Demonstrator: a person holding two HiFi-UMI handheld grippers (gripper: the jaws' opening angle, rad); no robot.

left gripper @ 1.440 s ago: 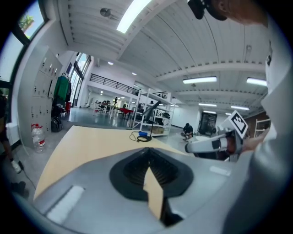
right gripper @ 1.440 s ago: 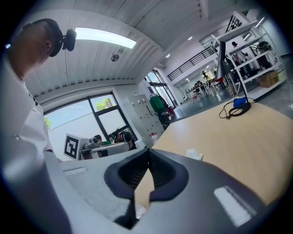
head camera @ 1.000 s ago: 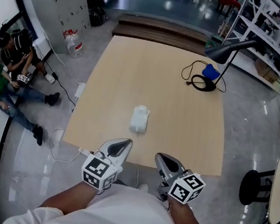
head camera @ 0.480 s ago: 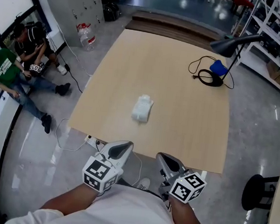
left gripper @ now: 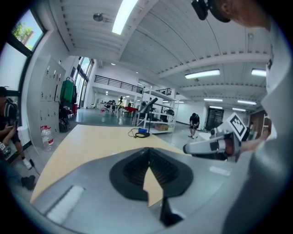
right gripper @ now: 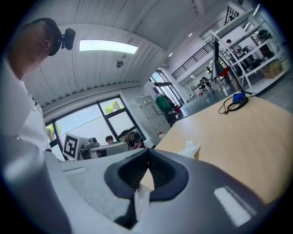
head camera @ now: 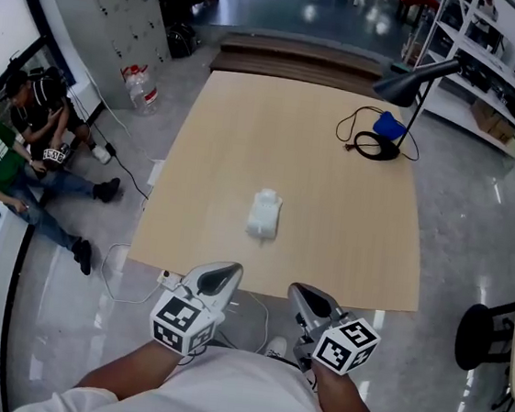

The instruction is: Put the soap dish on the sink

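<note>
Shifted, left claw (head camera: 228, 267) and right claw (head camera: 297, 289) shut; left gripper view misses soap dish (head camera: 264, 215).

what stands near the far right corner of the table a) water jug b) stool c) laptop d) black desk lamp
d: a black desk lamp stands there on the table, with a blue thing beside its base.

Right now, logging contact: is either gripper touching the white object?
No; the left gripper and right gripper hover well short of the white object.
</note>
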